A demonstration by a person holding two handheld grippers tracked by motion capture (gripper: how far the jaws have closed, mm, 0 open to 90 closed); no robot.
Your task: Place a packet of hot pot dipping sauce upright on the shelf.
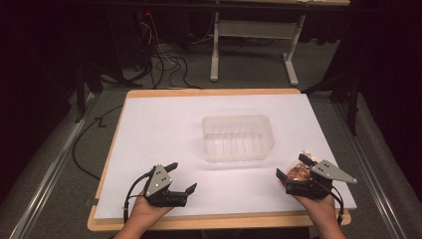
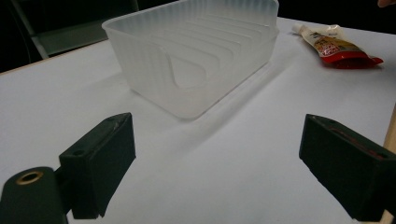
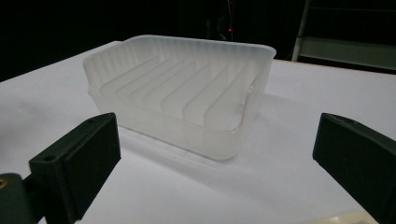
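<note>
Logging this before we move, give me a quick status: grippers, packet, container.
Left gripper open, empty. Right gripper open over the sauce packet, not gripping. Clear plastic container empty, mid-table. Nothing in the way.

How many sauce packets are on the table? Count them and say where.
1: a red sauce packet lies on the white table right of the plastic container, beneath the right gripper.

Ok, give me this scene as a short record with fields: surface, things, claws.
surface: white board on a wooden table
tub: clear ribbed plastic tub, upright, empty, mid-board
sachet: red and cream sachet, lying flat to the tub's right, under the right claw
left claw: open, holding nothing, near the front edge
right claw: open, above the sachet, no grip seen
</note>
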